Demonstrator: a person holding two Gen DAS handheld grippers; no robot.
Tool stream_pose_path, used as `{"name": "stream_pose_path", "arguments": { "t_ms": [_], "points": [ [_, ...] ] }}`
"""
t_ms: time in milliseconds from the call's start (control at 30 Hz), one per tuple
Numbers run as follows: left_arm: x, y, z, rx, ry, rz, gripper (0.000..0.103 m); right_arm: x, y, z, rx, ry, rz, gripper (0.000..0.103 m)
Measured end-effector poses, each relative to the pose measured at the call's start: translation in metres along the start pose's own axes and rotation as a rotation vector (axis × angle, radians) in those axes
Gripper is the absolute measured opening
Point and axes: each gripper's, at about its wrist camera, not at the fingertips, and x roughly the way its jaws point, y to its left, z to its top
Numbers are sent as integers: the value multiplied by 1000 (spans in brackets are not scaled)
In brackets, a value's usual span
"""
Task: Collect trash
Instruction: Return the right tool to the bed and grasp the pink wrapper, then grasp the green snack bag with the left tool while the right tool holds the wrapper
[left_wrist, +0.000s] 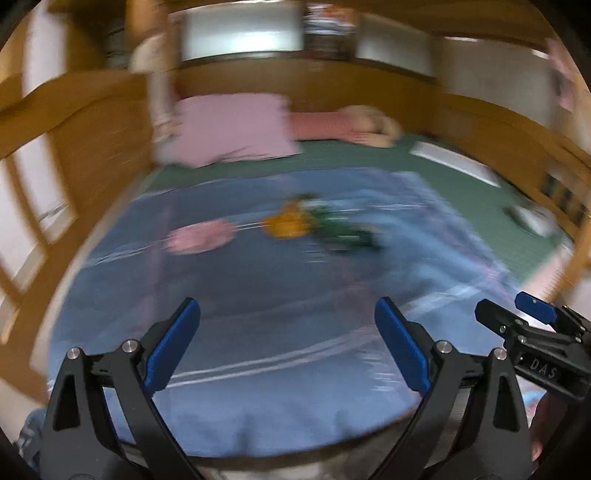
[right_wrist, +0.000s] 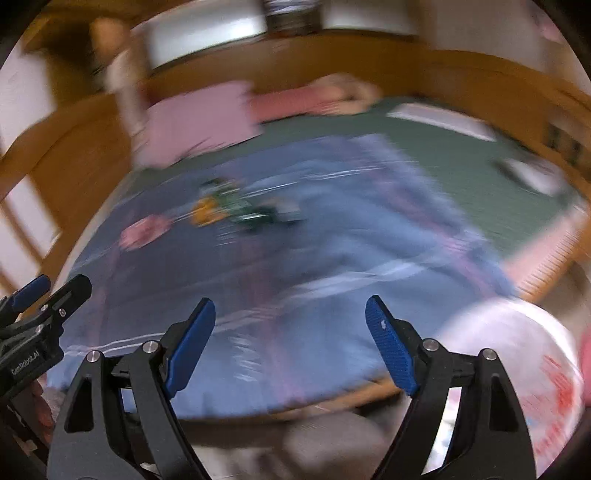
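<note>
- Though both views are smeared by motion blur, the left gripper (left_wrist: 288, 314) shows its blue pads spread wide apart with nothing between them, hanging over the near edge of a blue blanket (left_wrist: 258, 295).
- The right gripper (right_wrist: 290, 317) also has its jaws apart and empty; it sits just beside the left one, over the same blanket.
- The trash lies well ahead of both grippers, in the middle of the blanket: a pink scrap (left_wrist: 199, 236), an orange piece (left_wrist: 286, 221) and a green piece (left_wrist: 343, 232), the last two touching or nearly so.
- A pink pillow (left_wrist: 229, 125) rests at the far end on a green sheet (left_wrist: 443, 177).
- A white bag with red print (right_wrist: 517, 369) sits at the right gripper's lower right.
</note>
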Motion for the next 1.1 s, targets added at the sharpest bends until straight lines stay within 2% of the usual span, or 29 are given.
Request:
{"name": "stream_pose_path", "arguments": {
  "t_ms": [33,133,300,533,667,833,867,933,967,1000,1100],
  "points": [
    [5,18,0,-26,6,31,95,25,25,10,-35,31,62,82],
    [18,77,-3,-105,29,132,95,74,75,31,-104,90,162,82],
    [33,154,-10,-217,63,229,95,162,158,72,-204,160,261,84],
    [53,210,-17,-289,87,256,95,271,234,118,-240,222,271,84],
    [61,220,-16,-308,86,259,95,317,260,124,-265,298,278,84],
    [69,232,-22,-325,101,261,95,356,286,116,-321,387,241,83],
    [71,233,-23,-325,107,262,95,363,289,113,-328,408,225,69],
    [73,236,-23,-330,113,265,95,365,293,110,-333,390,192,51],
    [74,236,-23,-332,112,265,95,362,292,111,-321,379,195,36],
    [75,237,-23,-333,114,265,95,361,291,111,-310,378,202,27],
    [77,234,-22,-327,123,262,95,351,285,114,-295,368,206,22]
  ]
}}
